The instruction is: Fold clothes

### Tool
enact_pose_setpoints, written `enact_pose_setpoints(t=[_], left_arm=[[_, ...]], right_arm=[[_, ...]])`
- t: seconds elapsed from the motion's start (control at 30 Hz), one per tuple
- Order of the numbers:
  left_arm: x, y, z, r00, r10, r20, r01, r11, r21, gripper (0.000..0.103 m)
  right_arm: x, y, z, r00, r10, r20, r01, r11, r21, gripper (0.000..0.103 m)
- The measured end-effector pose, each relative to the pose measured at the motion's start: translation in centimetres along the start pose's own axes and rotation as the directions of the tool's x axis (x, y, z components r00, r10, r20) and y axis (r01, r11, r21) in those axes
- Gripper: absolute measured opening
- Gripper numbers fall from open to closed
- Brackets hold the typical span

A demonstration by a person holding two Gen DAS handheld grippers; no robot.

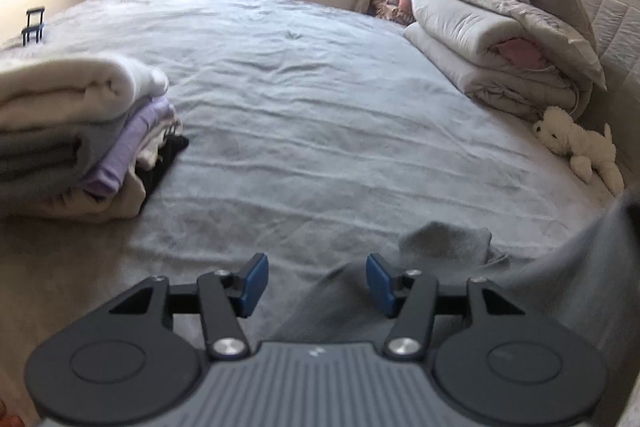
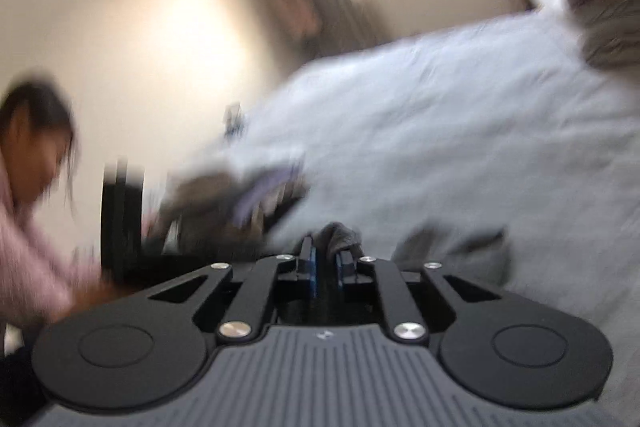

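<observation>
Down on the bed [image 1: 320,87], the left gripper [image 1: 317,285] hovers with its jaws apart, blue pads [image 1: 256,283] clear of the grey garment [image 1: 444,243] that lies crumpled just ahead and to the right of them. Across in the blurred right wrist view, the right gripper [image 2: 325,263] is closed on a bunched fold of that grey garment [image 2: 338,233]. A stack of folded clothes [image 1: 80,131] sits at the left, folded quilts [image 1: 500,39] and a plush toy [image 1: 576,143] at the right.
</observation>
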State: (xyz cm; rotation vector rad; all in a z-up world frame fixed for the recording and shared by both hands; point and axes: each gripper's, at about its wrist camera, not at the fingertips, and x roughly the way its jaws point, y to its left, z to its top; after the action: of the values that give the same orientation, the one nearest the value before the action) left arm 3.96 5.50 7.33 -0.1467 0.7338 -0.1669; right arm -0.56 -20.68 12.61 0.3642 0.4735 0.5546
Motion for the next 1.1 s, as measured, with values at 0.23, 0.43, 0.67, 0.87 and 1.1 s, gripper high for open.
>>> enact_pose_setpoints(t=[0.23,0.43,0.67,0.87,1.1], left_arm=[[-0.1,-0.5,0.3,1.000,-0.026,0.008,0.025,1.000,0.012,0.058],[-0.3,-0.4,0.4,1.000,-0.017,0.016,0.016,1.000,0.022,0.061],[-0.5,0.4,0.2,1.000,0.007,0.005,-0.007,1.000,0.007,0.066],[-0.9,0.9,0.1,1.000,0.021,0.001,-0.021,1.000,0.012,0.069],[-0.4,-0.8,-0.8,0.999,0.004,-0.032,-0.001,0.994,0.108,0.071]], right_arm=[[-7.0,-1.2,5.2,0.909,-0.206,0.362,0.216,0.976,0.013,0.011],[-12.5,1.6,8.3,0.791,-0.164,0.590,0.234,0.971,-0.043,0.011],[-4.1,3.1,4.1,0.969,-0.096,0.228,0.148,0.963,-0.225,0.012],[6.2,3.6,-2.4,0.962,-0.061,-0.264,0.000,0.974,-0.226,0.014],[6.5,4.2,-3.0,0.912,-0.040,-0.409,-0.076,0.961,-0.265,0.016]])
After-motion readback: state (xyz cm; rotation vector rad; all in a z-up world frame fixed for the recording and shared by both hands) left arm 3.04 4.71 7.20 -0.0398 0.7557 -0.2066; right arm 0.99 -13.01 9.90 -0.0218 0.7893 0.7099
